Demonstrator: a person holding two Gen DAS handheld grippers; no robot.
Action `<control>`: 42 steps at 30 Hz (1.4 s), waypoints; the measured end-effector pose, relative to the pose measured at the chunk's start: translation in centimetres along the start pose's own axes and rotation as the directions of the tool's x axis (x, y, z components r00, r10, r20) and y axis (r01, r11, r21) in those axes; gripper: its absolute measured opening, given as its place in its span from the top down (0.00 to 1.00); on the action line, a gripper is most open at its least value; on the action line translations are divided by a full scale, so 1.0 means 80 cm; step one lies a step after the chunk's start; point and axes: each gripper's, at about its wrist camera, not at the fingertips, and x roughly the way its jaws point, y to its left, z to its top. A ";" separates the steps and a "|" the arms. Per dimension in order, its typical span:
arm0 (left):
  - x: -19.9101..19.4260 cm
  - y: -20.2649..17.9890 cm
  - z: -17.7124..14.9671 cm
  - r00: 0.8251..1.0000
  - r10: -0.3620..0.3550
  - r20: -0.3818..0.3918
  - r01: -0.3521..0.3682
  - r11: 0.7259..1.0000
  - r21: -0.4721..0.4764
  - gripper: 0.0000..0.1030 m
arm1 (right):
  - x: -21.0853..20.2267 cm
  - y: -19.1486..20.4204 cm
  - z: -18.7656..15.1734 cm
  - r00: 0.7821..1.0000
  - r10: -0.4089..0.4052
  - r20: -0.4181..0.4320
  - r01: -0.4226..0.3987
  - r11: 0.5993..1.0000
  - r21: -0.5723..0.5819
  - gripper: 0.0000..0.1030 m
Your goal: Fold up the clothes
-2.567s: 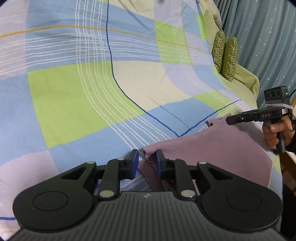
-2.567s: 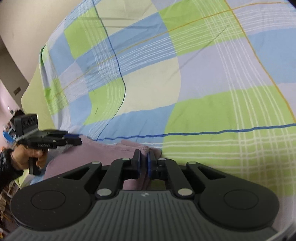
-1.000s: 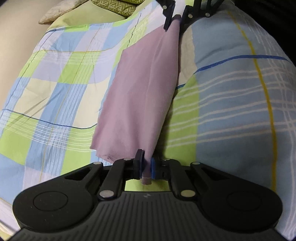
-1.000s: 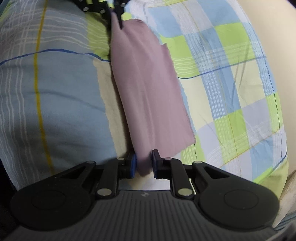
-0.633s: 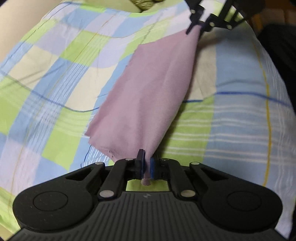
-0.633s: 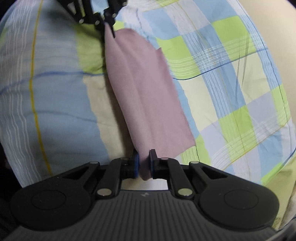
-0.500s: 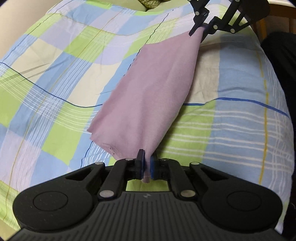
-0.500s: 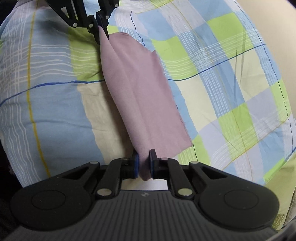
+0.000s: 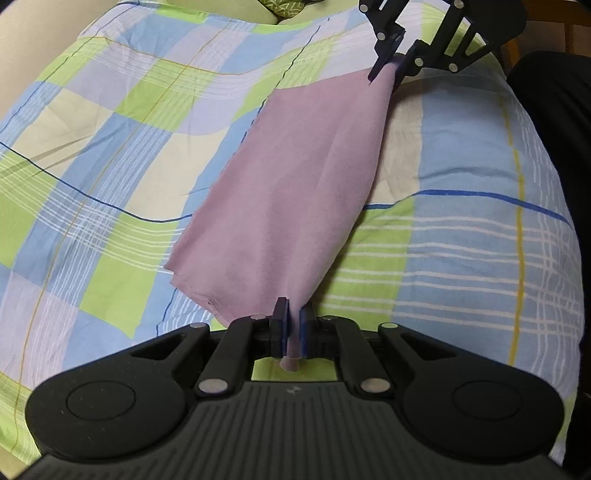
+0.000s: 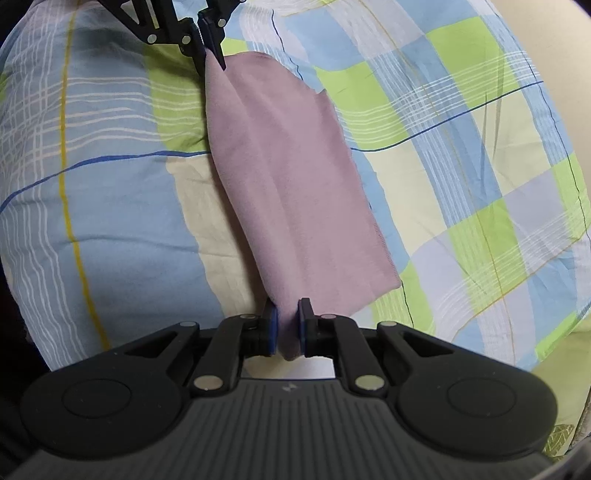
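A mauve cloth (image 9: 291,177) hangs stretched between both grippers above the checked bedspread (image 9: 110,155). My left gripper (image 9: 291,325) is shut on one corner of it. My right gripper (image 10: 288,325) is shut on the opposite corner of the cloth (image 10: 291,184). Each gripper shows in the other's view: the right one (image 9: 388,70) at the top of the left wrist view, the left one (image 10: 210,40) at the top of the right wrist view. The cloth's free lower edge drapes toward the bed.
The bed is covered by a blue, green and cream checked sheet (image 10: 461,155). Green patterned pillows (image 9: 284,7) lie at the head. A beige wall (image 10: 561,55) borders the bed. A dark shape (image 9: 554,110) stands by the bed's edge.
Both grippers have lifted the cloth off the bed and turned to face each other; in the last half second they have drawn slightly nearer, the cloth still taut.
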 end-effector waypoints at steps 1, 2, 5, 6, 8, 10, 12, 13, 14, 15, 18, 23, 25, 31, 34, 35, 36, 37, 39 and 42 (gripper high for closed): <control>0.000 -0.001 0.000 1.000 0.000 0.000 0.000 1.000 0.002 0.95 | 0.001 0.001 -0.001 1.000 0.001 -0.001 -0.001 1.000 0.000 0.92; 0.000 -0.001 -0.001 1.000 0.001 0.002 -0.001 1.000 0.003 0.95 | 0.001 0.001 -0.001 1.000 0.005 -0.003 -0.005 1.000 0.007 0.92; -0.004 -0.002 -0.003 1.000 0.013 0.009 -0.013 1.000 0.017 0.98 | -0.001 -0.005 0.000 0.999 0.051 0.000 -0.050 0.994 0.096 0.92; -0.007 0.000 -0.005 1.000 0.020 0.011 -0.021 0.999 0.025 0.98 | -0.004 -0.010 0.001 0.997 0.076 0.005 -0.076 0.986 0.145 0.92; -0.018 0.007 -0.011 0.999 0.034 0.019 -0.035 0.999 0.028 0.98 | -0.017 -0.016 0.004 0.993 0.115 0.025 -0.118 0.967 0.225 0.92; -0.039 0.021 -0.021 0.998 0.051 0.036 -0.052 0.998 0.036 0.98 | -0.039 -0.015 0.011 0.988 0.143 0.053 -0.152 0.951 0.268 0.92; -0.052 0.026 -0.029 0.998 0.054 0.039 -0.056 0.996 0.065 0.98 | -0.064 -0.012 0.022 0.979 0.181 0.090 -0.200 0.932 0.302 0.92; -0.059 0.027 -0.033 0.998 0.053 0.040 -0.057 0.995 0.088 0.98 | -0.077 -0.006 0.028 0.972 0.207 0.111 -0.232 0.923 0.308 0.92; -0.064 0.025 -0.039 0.998 0.053 0.036 -0.056 0.992 0.113 0.98 | -0.094 0.005 0.037 0.958 0.248 0.142 -0.281 0.909 0.307 0.92; -0.068 0.022 -0.047 0.999 0.048 0.020 -0.050 0.989 0.138 0.98 | -0.100 0.010 0.041 0.953 0.262 0.153 -0.298 0.904 0.307 0.92; -0.064 0.010 -0.068 0.999 0.040 -0.034 -0.034 0.984 0.172 0.98 | -0.107 0.035 0.052 0.918 0.341 0.205 -0.394 0.851 0.347 0.92; -0.067 -0.001 -0.099 0.996 0.045 -0.083 -0.036 0.993 0.109 0.97 | -0.099 0.044 0.048 0.880 0.409 0.240 -0.474 0.784 0.402 0.81; -0.080 0.003 -0.109 0.995 0.050 -0.091 -0.045 0.997 0.060 0.97 | -0.112 0.028 0.028 0.836 0.458 0.302 -0.549 0.708 0.445 0.81; -0.122 0.033 -0.116 0.994 0.081 -0.067 -0.089 0.989 -0.120 0.92 | -0.125 -0.043 -0.055 0.839 0.320 0.440 -0.544 0.486 0.684 0.81; -0.127 0.050 -0.096 0.997 0.075 -0.010 -0.076 0.975 -0.208 0.91 | -0.100 -0.070 -0.100 0.869 0.202 0.451 -0.494 0.310 0.812 0.78; -0.126 0.053 -0.088 0.998 0.065 0.004 -0.063 0.973 -0.224 0.91 | -0.092 -0.074 -0.107 0.871 0.184 0.455 -0.490 0.275 0.827 0.78; -0.120 0.057 -0.073 0.999 0.045 0.031 -0.036 0.969 -0.246 0.91 | -0.083 -0.077 -0.114 0.873 0.166 0.458 -0.487 0.236 0.841 0.78; -0.117 0.059 -0.065 0.998 0.033 0.046 -0.020 0.966 -0.256 0.91 | -0.070 -0.080 -0.120 0.873 0.154 0.464 -0.487 0.193 0.852 0.78; -0.106 0.063 -0.046 0.997 0.011 0.071 0.008 0.964 -0.267 0.91 | -0.054 -0.081 -0.125 0.862 0.158 0.481 -0.502 0.143 0.853 0.78; -0.080 0.067 -0.021 0.995 -0.022 0.099 0.047 0.964 -0.261 0.91 | -0.035 -0.080 -0.130 0.838 0.183 0.513 -0.534 0.086 0.841 0.79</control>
